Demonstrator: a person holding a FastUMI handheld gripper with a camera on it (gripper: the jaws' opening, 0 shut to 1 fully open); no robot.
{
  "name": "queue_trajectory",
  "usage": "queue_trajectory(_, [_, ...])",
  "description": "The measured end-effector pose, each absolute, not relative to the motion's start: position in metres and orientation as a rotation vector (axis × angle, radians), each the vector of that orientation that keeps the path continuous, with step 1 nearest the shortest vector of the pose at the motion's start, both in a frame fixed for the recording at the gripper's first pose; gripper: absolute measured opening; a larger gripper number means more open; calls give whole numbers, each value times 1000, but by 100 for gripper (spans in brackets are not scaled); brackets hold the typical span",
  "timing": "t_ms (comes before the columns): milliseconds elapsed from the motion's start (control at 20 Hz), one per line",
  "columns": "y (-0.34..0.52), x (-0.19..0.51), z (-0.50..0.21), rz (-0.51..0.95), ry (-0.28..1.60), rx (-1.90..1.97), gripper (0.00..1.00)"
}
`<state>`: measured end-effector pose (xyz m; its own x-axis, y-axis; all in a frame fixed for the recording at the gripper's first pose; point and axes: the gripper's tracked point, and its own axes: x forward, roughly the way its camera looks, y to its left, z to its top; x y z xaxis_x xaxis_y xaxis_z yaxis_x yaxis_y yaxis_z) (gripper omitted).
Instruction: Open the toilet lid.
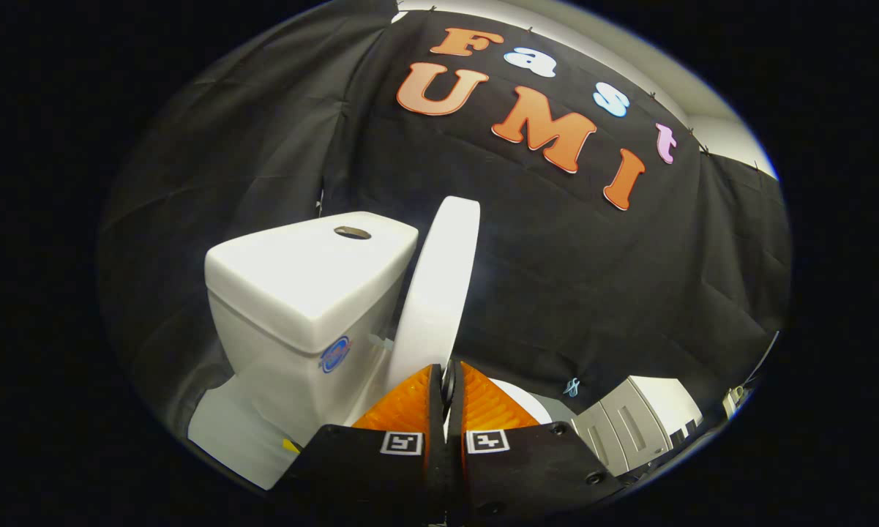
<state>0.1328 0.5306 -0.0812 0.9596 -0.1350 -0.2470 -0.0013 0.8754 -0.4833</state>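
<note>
The toilet lid (439, 285) is standing almost straight up, and it leans close to the white tank (307, 293) behind it. The gripper (448, 380) is right at the lid's lower edge. Its two fingers are nearly together, and the thin edge of the lid seems to sit in the small gap between them, so they look like they are pinching the lid. The very tips are hard to see, so this is a best guess. On top of the tank there is a round flush button (353, 233). A little of the white toilet seat (527, 399) peeks out just past the fingers. Near the floor, off to the side, is a grey and white box-like thing (629, 424) that is too unclear to name. The lifting part looks almost done, because the lid is up and near the tank. The next move is probably to rest the lid softly against the tank so it will not fall back down. Then the fingers need to open and pull away slowly without bumping the lid.
</note>
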Motion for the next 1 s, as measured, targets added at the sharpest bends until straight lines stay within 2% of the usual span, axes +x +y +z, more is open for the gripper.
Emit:
queue_trajectory(500, [550, 136, -88, -81, 264, -575, 9])
queue_trajectory(600, [552, 135, -91, -69, 292, -577, 12])
queue_trajectory(700, [553, 134, -100, -39, 322, -529, 26])
queue_trajectory(850, [556, 132, -115, 27, 385, -475, 57])
queue_trajectory(1000, [555, 127, -110, 62, 387, -410, 65])
